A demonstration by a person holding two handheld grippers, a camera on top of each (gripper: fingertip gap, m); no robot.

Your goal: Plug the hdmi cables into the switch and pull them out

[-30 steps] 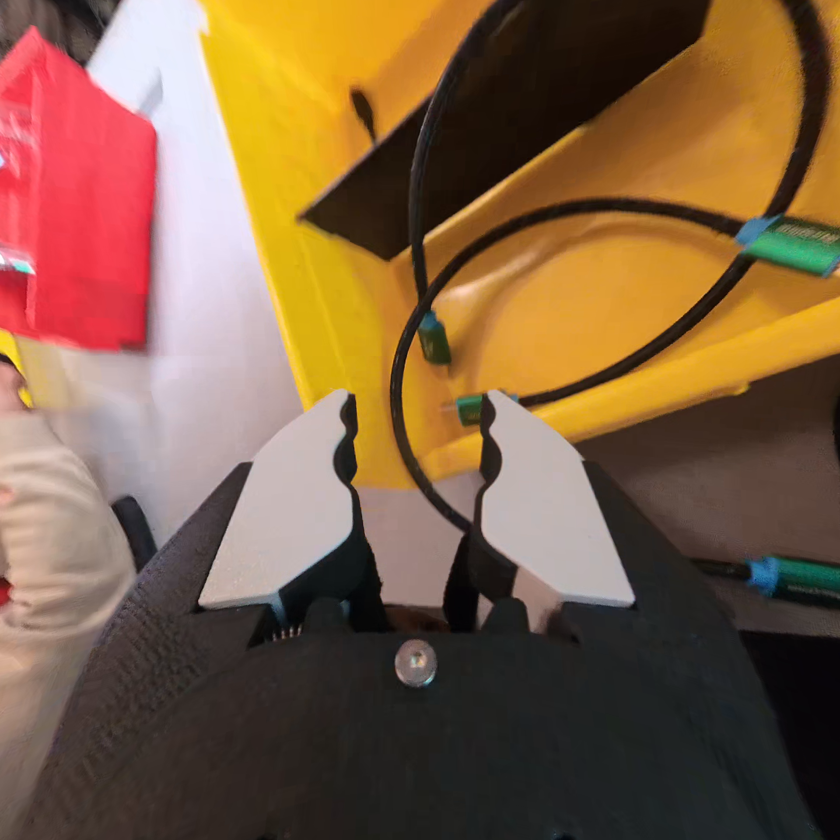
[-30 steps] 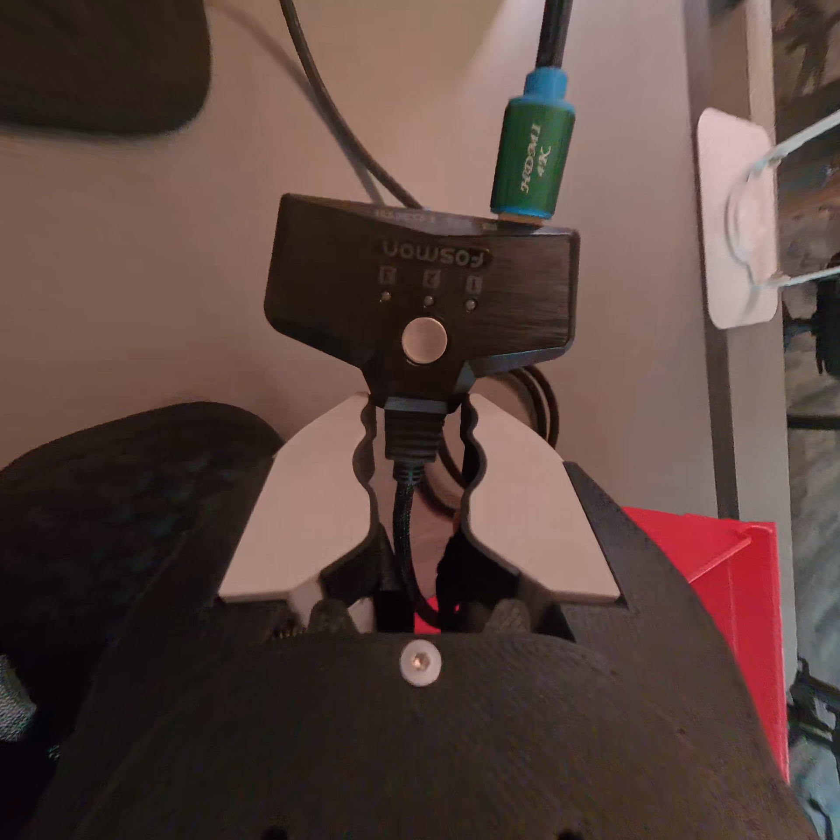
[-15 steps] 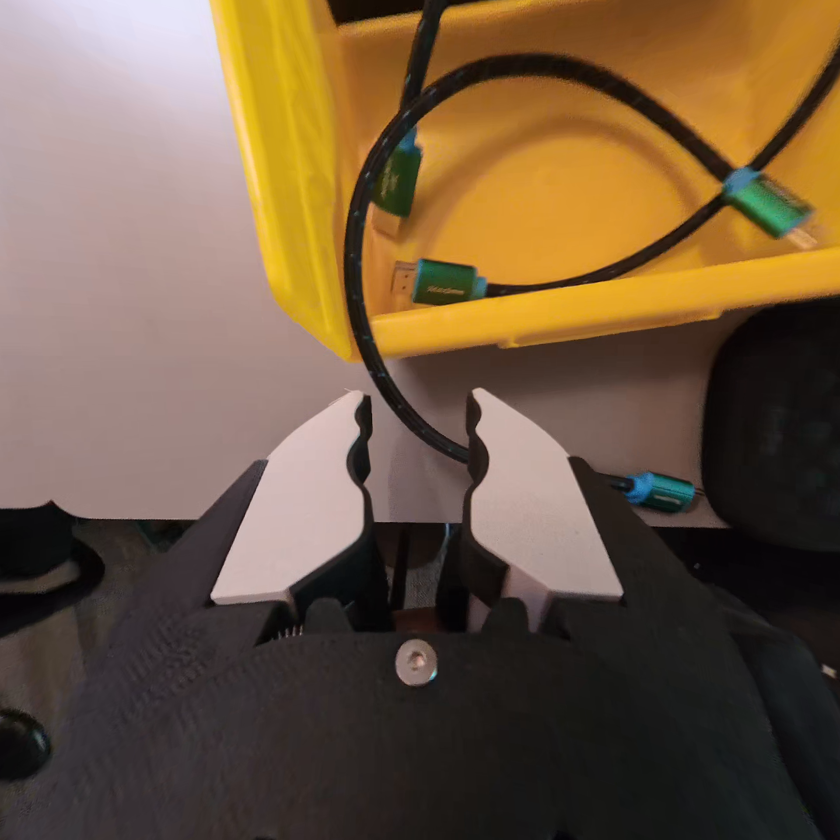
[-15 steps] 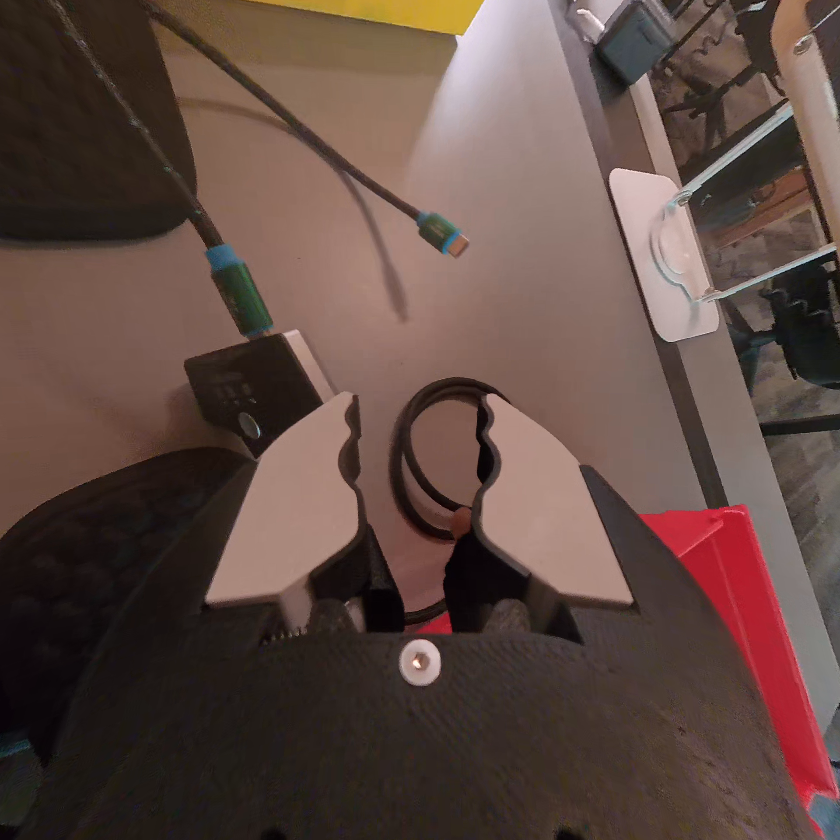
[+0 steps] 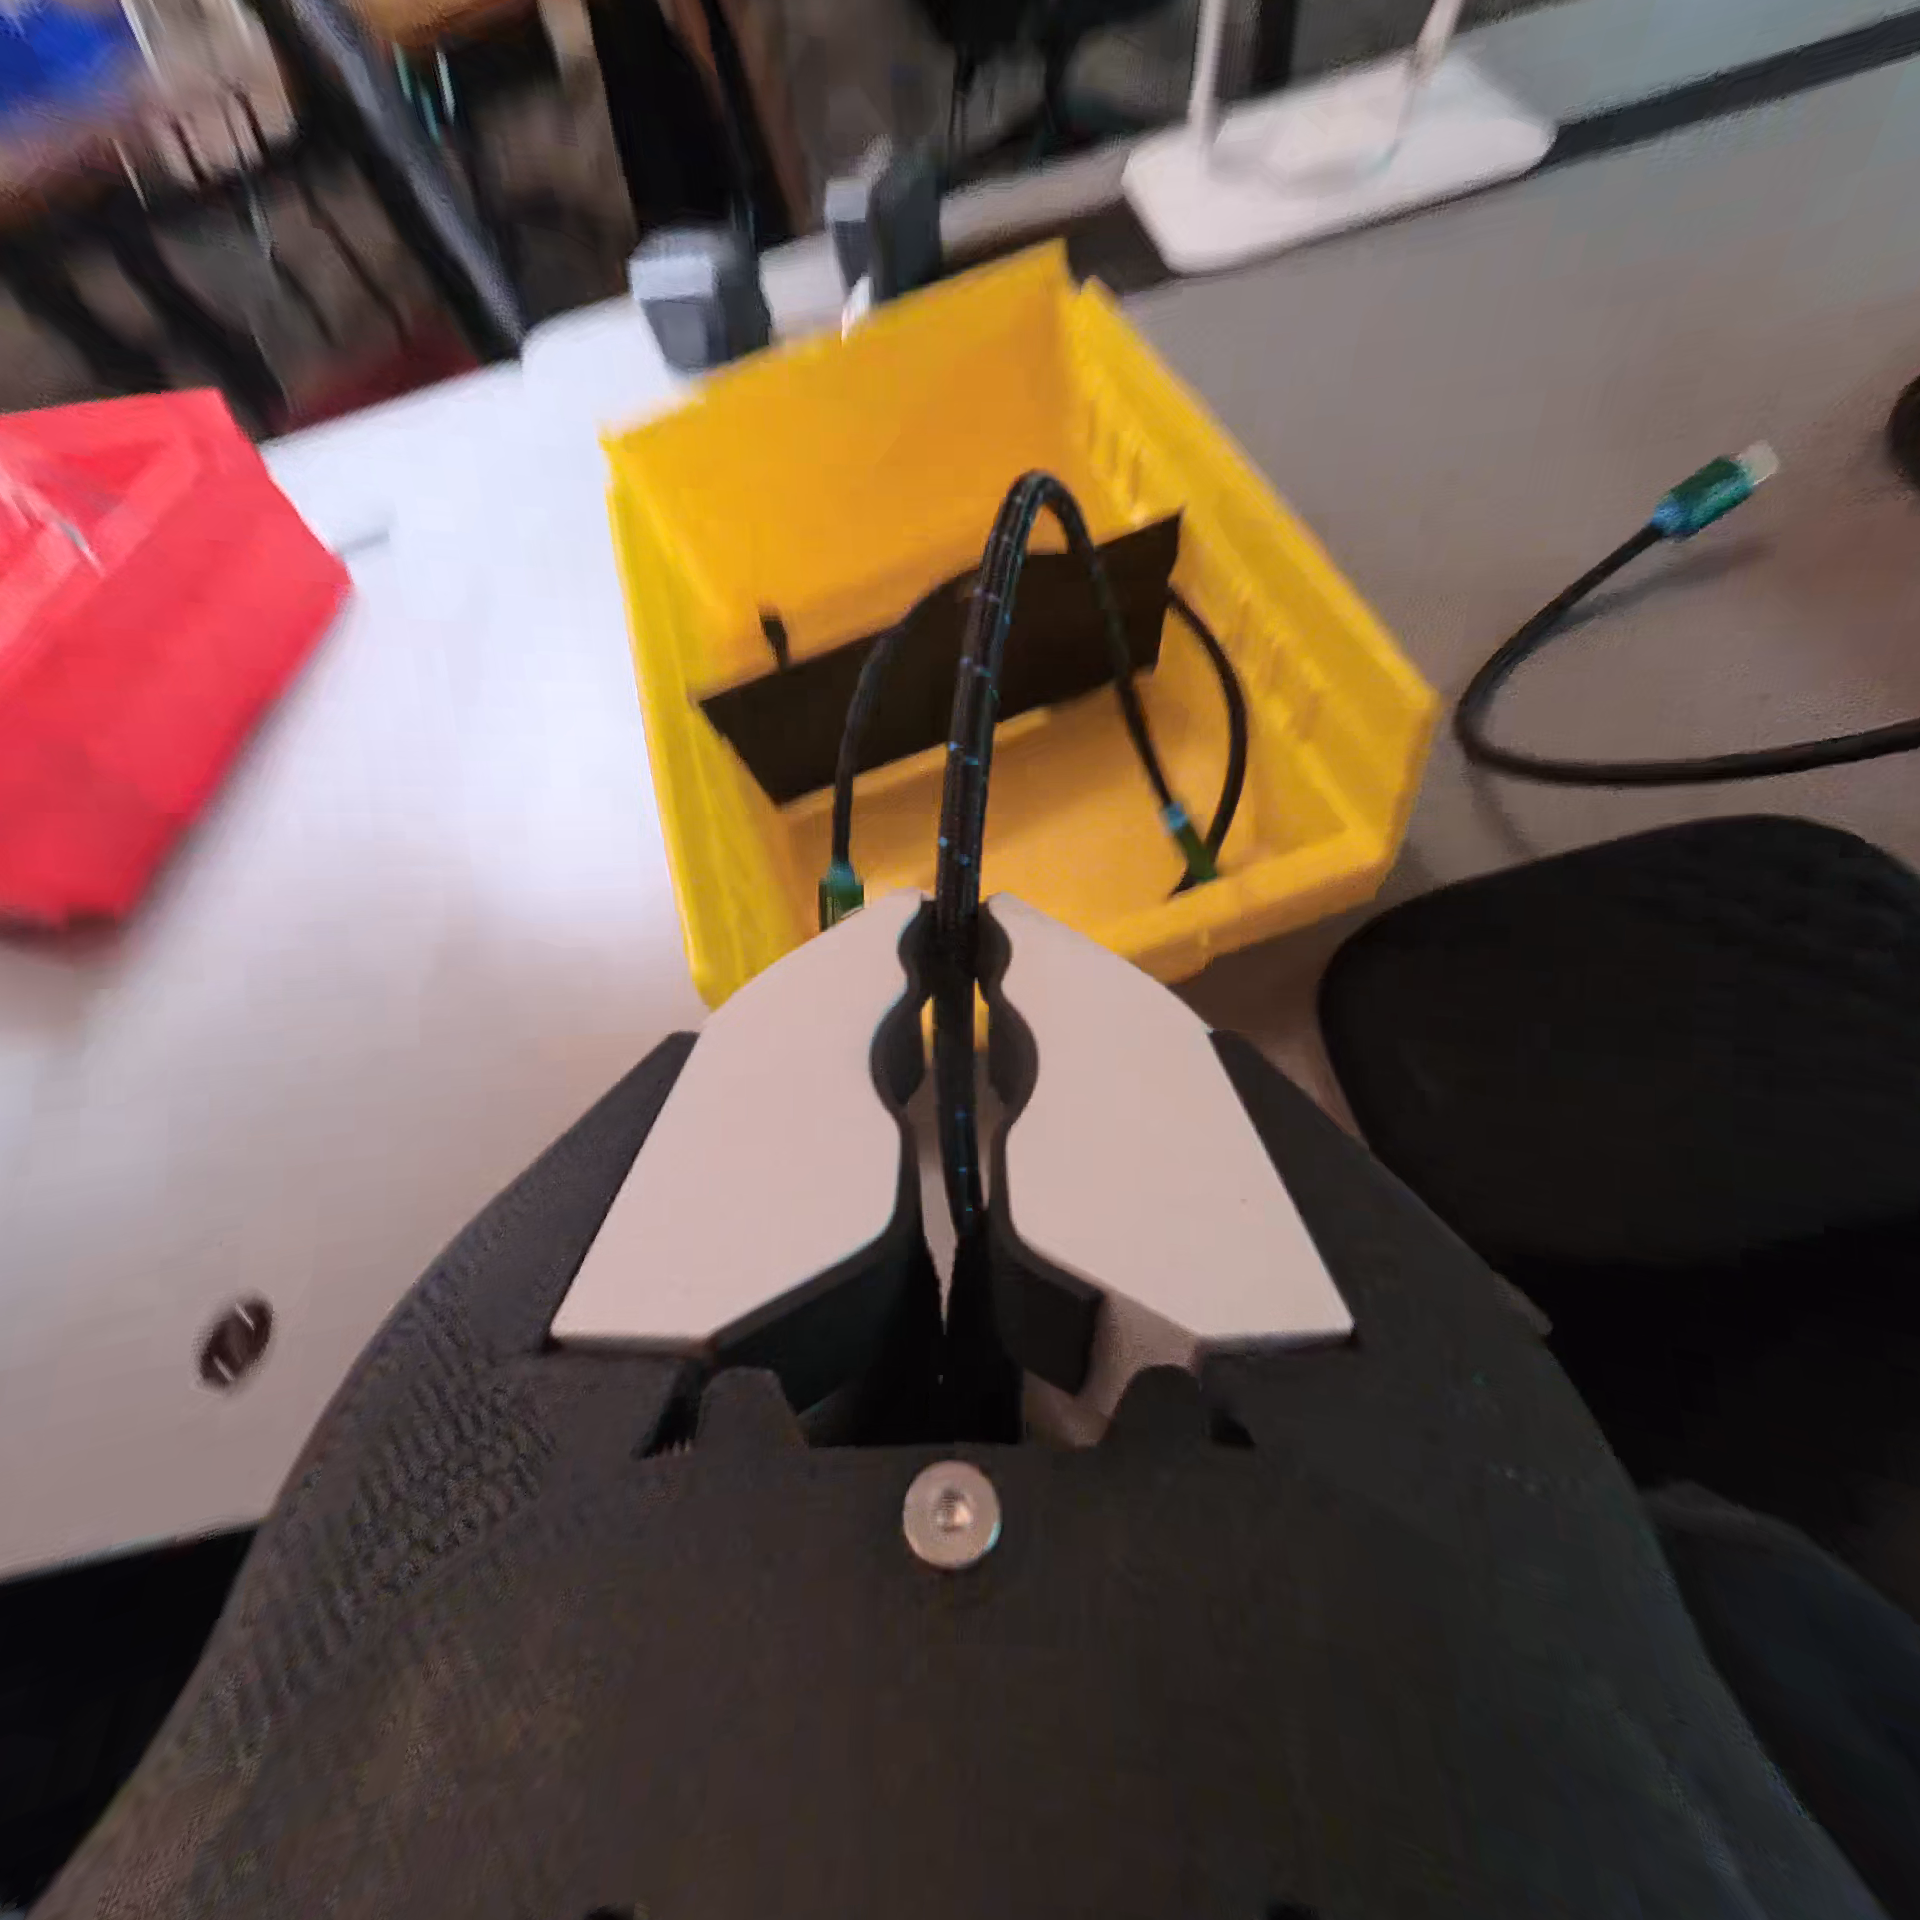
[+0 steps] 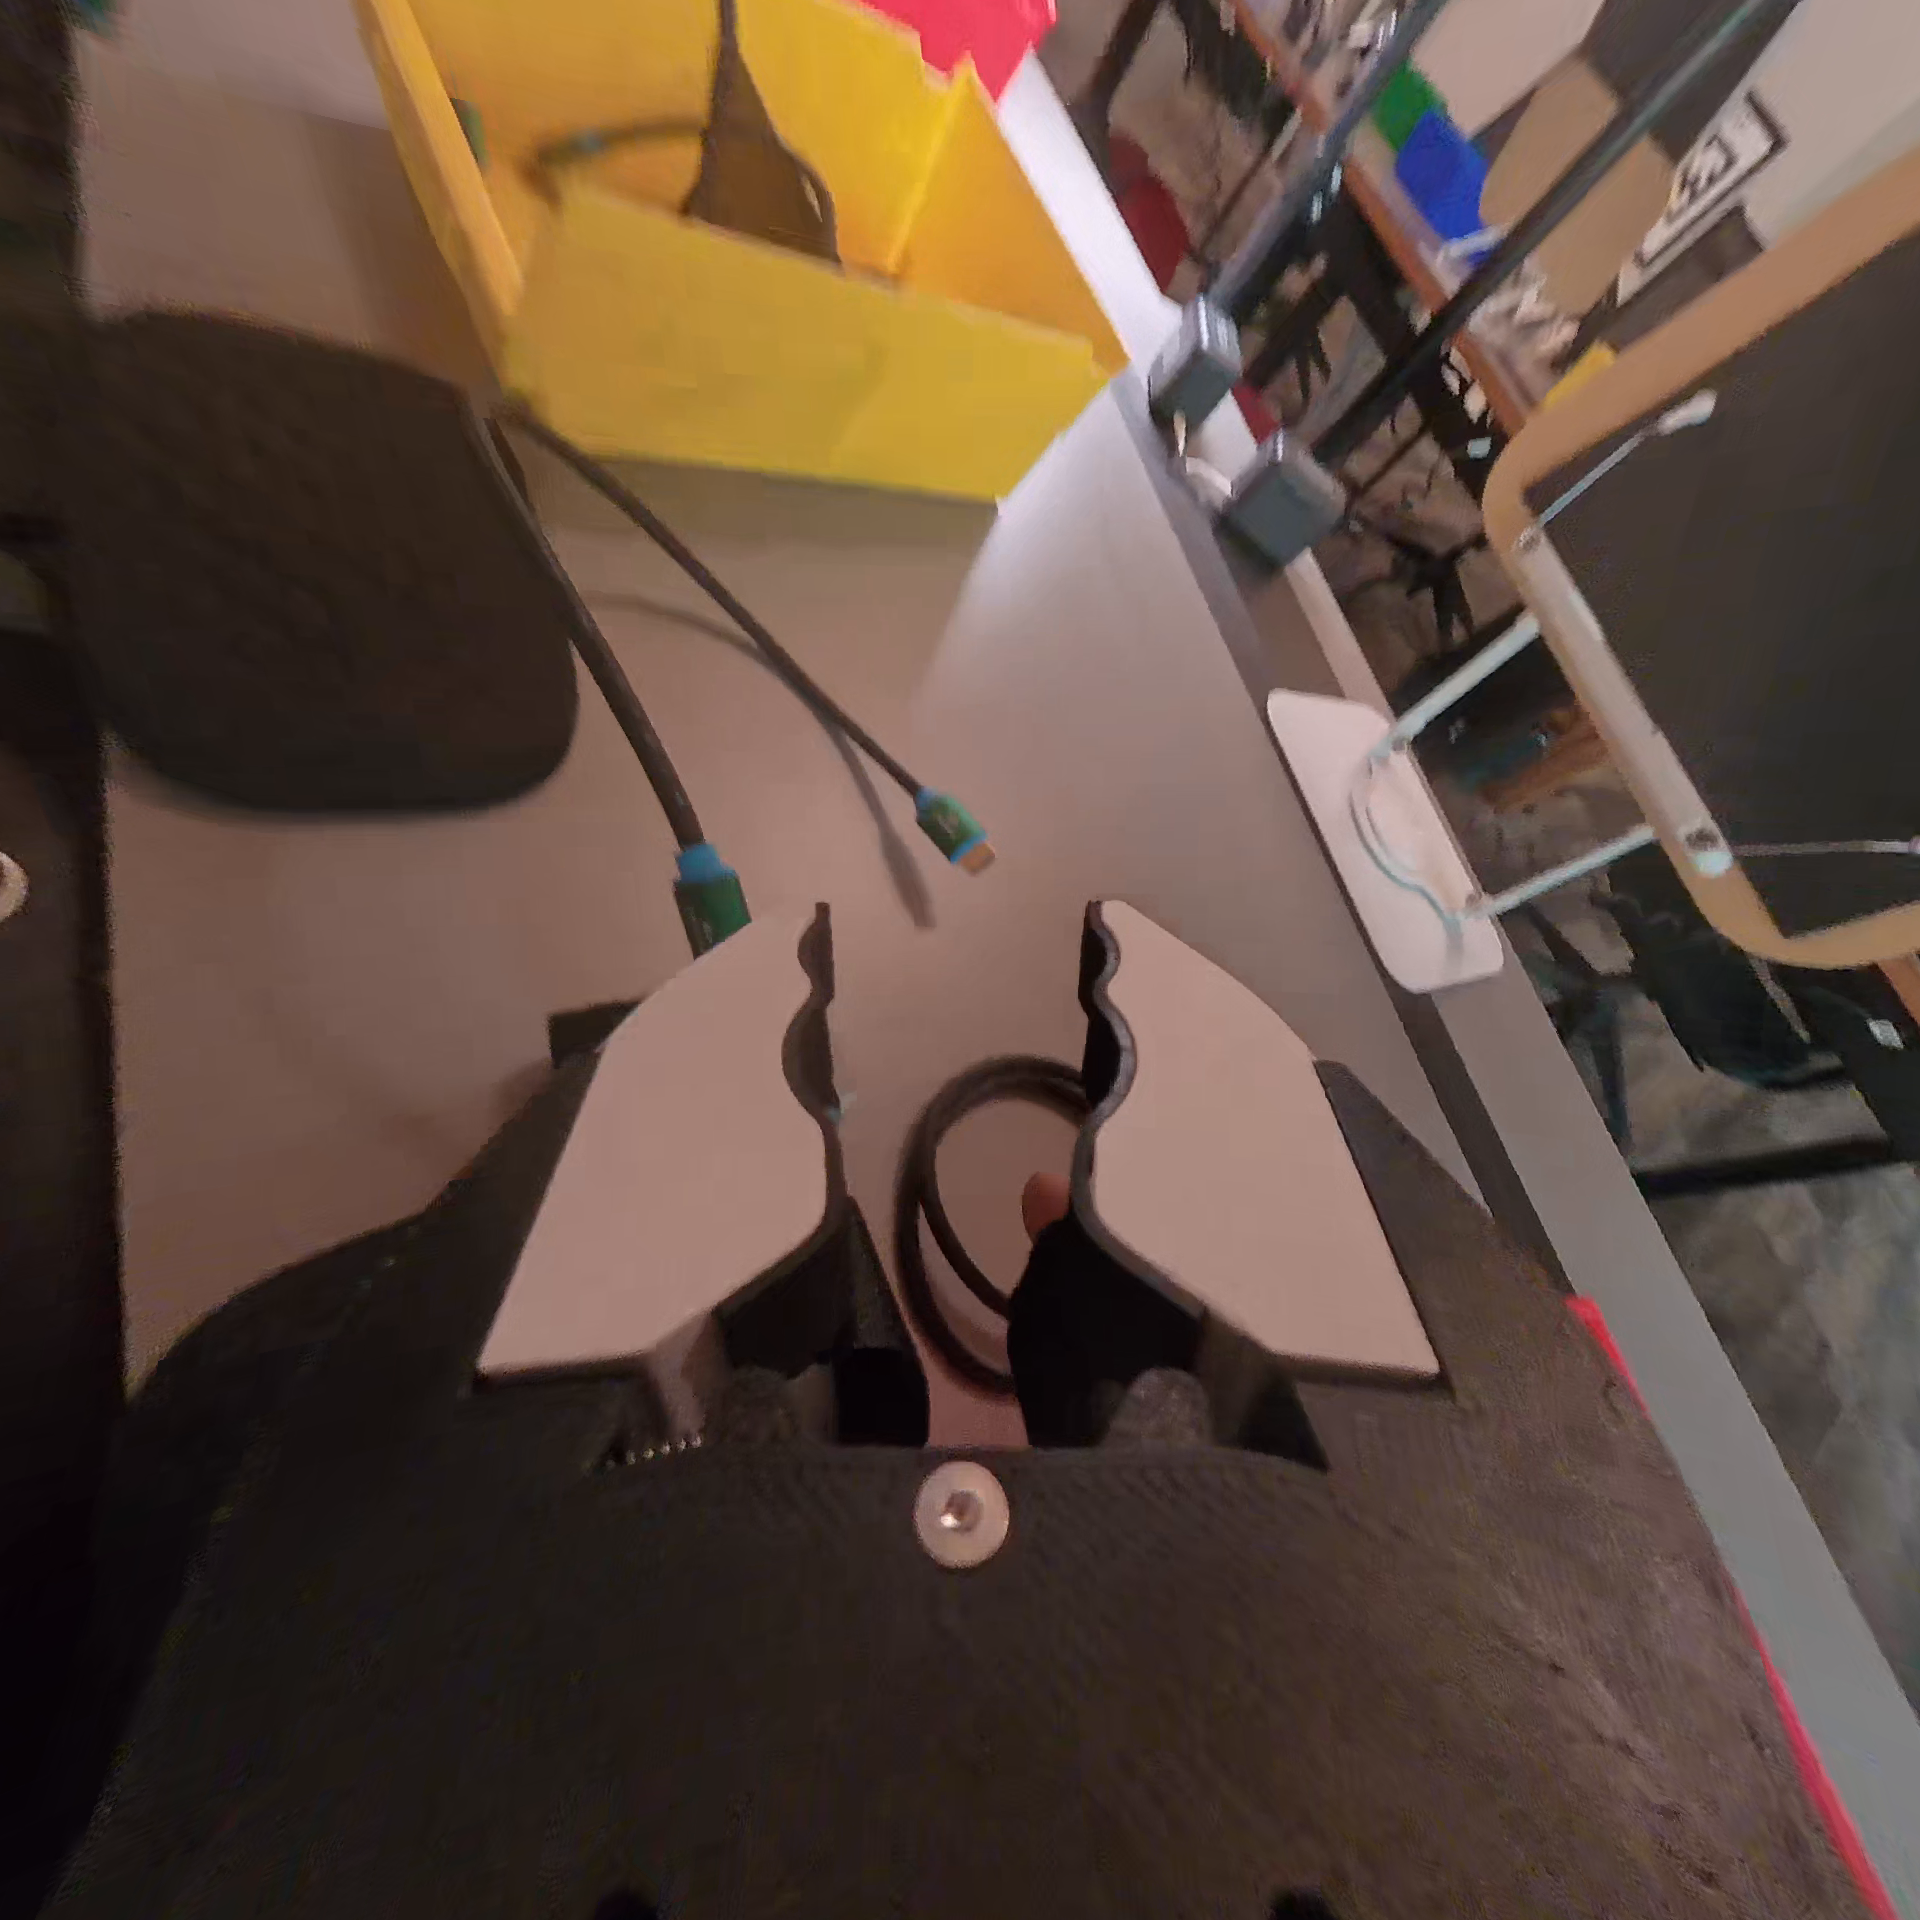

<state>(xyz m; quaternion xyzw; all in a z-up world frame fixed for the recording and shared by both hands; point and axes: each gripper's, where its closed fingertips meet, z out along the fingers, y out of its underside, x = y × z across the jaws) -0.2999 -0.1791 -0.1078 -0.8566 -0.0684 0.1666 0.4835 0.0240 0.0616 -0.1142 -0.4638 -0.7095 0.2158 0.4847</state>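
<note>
My left gripper is shut on a black braided hdmi cable. The cable arcs up from the jaws and down into the yellow bin, where two green plugs lie. My right gripper is open and empty above the table. The black switch is mostly hidden behind its left finger. A green plug with a blue collar runs into the switch. A loose green plug lies just ahead of the fingertips. The switch's own cable is coiled between the fingers.
A red bin stands left of the yellow one. Another cable with a green plug lies on the table to the right. A white stand base sits at the table's far edge. The right gripper's black body is close beside my left gripper.
My left gripper has shut on the braided cable and lifted it, tilting up from the bin. My right gripper has let go of the switch's tail, drawn back and opened wider.
</note>
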